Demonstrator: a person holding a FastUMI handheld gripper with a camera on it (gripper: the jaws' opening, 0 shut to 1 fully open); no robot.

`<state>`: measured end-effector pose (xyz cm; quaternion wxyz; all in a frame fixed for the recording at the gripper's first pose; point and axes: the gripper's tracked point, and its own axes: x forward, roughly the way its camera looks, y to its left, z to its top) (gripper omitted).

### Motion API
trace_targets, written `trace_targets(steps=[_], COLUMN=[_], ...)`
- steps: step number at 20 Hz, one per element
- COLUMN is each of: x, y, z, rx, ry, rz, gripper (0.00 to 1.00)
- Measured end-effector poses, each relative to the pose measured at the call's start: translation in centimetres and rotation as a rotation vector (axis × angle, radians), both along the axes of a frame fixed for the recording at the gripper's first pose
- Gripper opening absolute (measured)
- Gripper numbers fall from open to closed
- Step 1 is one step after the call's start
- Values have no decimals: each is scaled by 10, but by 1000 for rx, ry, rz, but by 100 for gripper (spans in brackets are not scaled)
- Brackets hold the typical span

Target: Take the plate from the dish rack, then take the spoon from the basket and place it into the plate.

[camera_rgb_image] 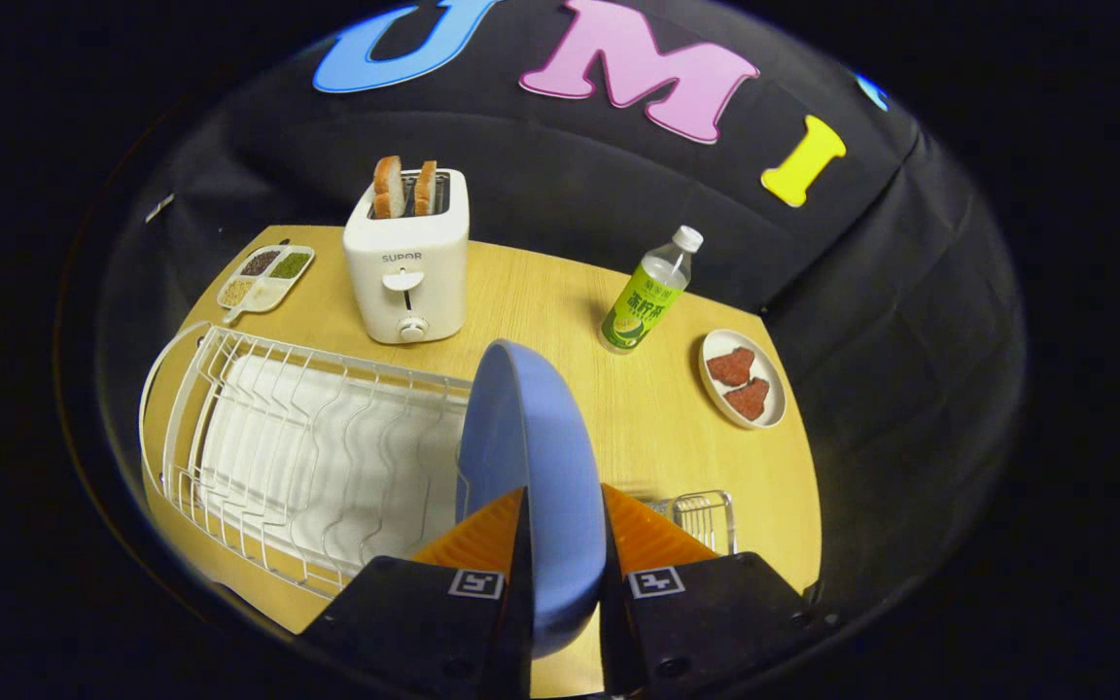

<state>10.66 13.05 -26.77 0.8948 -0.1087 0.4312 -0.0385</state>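
A blue plate stands on edge between my two orange fingers, and my gripper is shut on its rim. The plate is lifted above the right end of the white wire dish rack, which holds nothing else that I can see. A small wire basket peeks out just beyond my right finger, beside the rack's right end. Whatever lies in the basket is hidden behind my finger and the plate.
On the wooden table beyond the rack stand a white toaster with two bread slices, a green-labelled bottle, a small oval dish with two red pieces, and a divided tray of grains at the far left.
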Motion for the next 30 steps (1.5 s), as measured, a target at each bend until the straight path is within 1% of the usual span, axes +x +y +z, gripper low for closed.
trace_targets(steps=[1,3,7,9,12,15,18,22,27,30], x=[3,5,3,-3,-17,-46,-84,-136,-208,-228], y=[-2,2,-11,-17,-18,-19,-31,-44,-45,-44], z=[7,22,49,63,80,86,78,54,7,-25], rx=[-37,-50,28,104,276,426,492,567,716,764], ry=[-20,-48,-127,-159,-187,-168,-131,-73,73,123], rz=[18,27,-37,-56,-47,-13,34,73,62,55], gripper=[32,31,30,30,30,30,30,30,30,30])
